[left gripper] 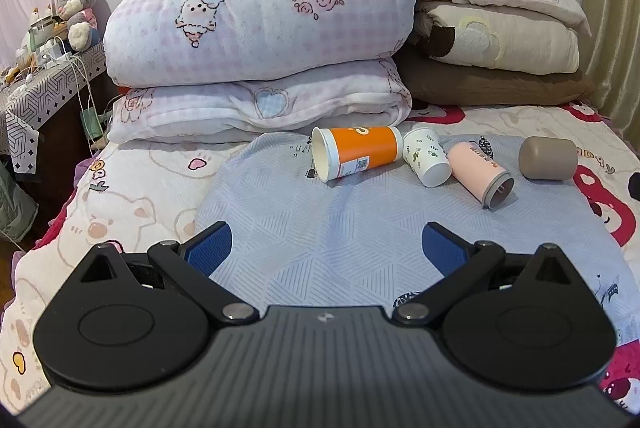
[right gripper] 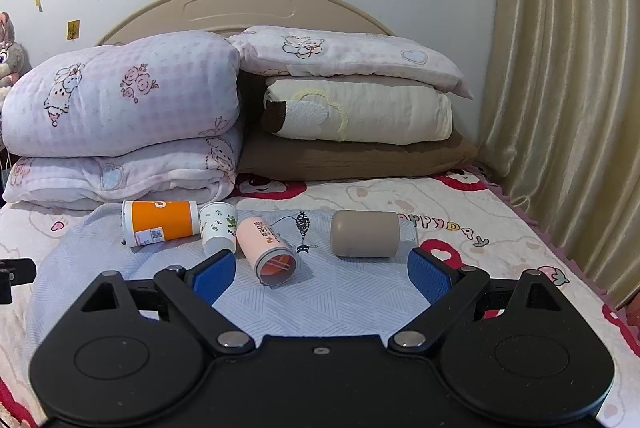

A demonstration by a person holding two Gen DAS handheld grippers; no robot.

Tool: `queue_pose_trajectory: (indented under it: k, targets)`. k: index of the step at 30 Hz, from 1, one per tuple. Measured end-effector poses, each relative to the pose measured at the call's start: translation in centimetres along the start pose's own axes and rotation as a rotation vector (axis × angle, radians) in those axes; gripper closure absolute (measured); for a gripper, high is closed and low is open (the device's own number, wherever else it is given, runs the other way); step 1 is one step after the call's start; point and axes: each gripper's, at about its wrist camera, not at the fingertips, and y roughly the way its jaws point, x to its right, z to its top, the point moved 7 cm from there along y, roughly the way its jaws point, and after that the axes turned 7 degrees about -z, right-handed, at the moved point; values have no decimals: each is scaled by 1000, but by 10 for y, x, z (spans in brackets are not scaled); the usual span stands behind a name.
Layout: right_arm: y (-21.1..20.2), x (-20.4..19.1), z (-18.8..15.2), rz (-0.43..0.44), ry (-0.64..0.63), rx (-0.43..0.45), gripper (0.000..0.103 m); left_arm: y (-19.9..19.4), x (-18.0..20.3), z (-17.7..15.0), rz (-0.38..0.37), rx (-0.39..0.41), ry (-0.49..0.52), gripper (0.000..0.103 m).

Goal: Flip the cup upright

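Several cups lie on their sides in a row on a pale blue mat (left gripper: 320, 228) on the bed. From left to right: an orange paper cup (left gripper: 356, 151) (right gripper: 160, 222), a small white cup with green leaves (left gripper: 426, 156) (right gripper: 218, 228), a pink cup (left gripper: 478, 171) (right gripper: 266, 248) and a taupe cup (left gripper: 548, 157) (right gripper: 365, 232). My left gripper (left gripper: 326, 248) is open and empty, short of the row. My right gripper (right gripper: 322, 274) is open and empty, close in front of the pink and taupe cups.
Folded pink quilts (left gripper: 256, 43) and stacked pillows (left gripper: 492, 39) stand just behind the cups against the headboard. A nightstand (left gripper: 44, 79) with a plush rabbit and cables stands left of the bed. A curtain (right gripper: 560, 107) hangs along the right side.
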Motion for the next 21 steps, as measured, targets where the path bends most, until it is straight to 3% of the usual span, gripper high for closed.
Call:
queue_pose_trajectory:
  k: [7, 10, 13, 16, 21]
  targets:
    - [-2, -4, -3, 13, -11, -2, 8, 1, -5, 2, -20, -20, -24, 0]
    - [-5, -4, 2, 58, 0, 6, 8, 1, -7, 6, -36, -31, -46, 0]
    - [-6, -8, 13, 175, 13, 8, 8, 1, -9, 19, -71, -42, -49, 0]
    - [-10, -22, 31, 310, -58, 18, 8, 3, -14, 34, -96, -71, -54, 0]
    - [-16, -55, 64, 502, -159, -24, 8, 22, -28, 65, -223, -119, -139, 0]
